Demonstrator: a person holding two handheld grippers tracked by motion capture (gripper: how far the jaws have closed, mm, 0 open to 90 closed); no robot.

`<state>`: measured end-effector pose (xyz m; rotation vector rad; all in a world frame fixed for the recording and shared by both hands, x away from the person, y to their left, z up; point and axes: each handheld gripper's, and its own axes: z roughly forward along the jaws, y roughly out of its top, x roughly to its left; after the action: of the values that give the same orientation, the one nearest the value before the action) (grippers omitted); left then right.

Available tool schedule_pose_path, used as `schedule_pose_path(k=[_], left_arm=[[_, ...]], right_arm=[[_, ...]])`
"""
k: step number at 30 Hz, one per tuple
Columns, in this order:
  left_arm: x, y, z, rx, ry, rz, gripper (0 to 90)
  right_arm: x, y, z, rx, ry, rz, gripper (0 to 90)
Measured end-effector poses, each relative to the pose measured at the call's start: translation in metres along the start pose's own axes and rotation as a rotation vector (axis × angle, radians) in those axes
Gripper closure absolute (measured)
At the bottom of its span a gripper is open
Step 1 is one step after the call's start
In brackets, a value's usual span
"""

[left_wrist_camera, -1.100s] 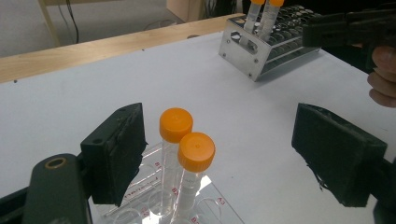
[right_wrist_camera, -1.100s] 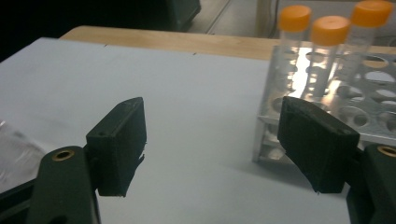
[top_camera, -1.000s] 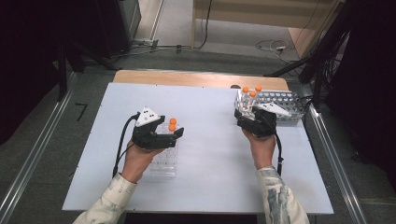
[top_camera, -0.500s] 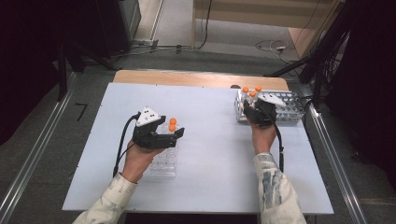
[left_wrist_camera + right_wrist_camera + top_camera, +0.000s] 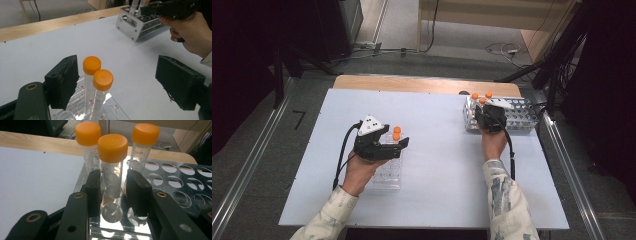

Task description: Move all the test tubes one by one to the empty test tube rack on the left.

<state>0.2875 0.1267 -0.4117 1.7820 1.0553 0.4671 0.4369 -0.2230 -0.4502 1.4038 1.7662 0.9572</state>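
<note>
Transfer of capped tubes between two racks. Over the last second the right gripper (image 5: 113, 192) has moved forward from the near edge of the metal rack (image 5: 522, 116) until its jaws flank the nearest orange-capped tube (image 5: 112, 165), narrowed around it but apparently not yet clamped; the tube stands seated in its hole. The left gripper (image 5: 122, 82) stays wide open and empty beside the two tubes (image 5: 97, 82) already standing in the clear rack (image 5: 388, 172). A third pick-up appears imminent.
</note>
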Motion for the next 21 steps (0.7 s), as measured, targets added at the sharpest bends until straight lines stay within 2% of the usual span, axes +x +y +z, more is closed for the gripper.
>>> schedule_pose_path(k=[3, 10, 21], left_arm=[[0.000, 0.000, 0.001, 0.001, 0.000, -0.001, 19.1], [0.000, -0.001, 0.001, 0.003, -0.002, -0.003, 19.4], [-0.001, -0.001, 0.000, -0.001, -0.004, -0.002, 19.5]], right_arm=[[-0.001, 0.000, 0.002, -0.002, 0.008, -0.006, 69.5], [-0.002, 0.000, 0.002, -0.007, 0.017, 0.004, 71.8], [-0.005, 0.009, -0.011, -0.053, 0.040, 0.005, 72.1]])
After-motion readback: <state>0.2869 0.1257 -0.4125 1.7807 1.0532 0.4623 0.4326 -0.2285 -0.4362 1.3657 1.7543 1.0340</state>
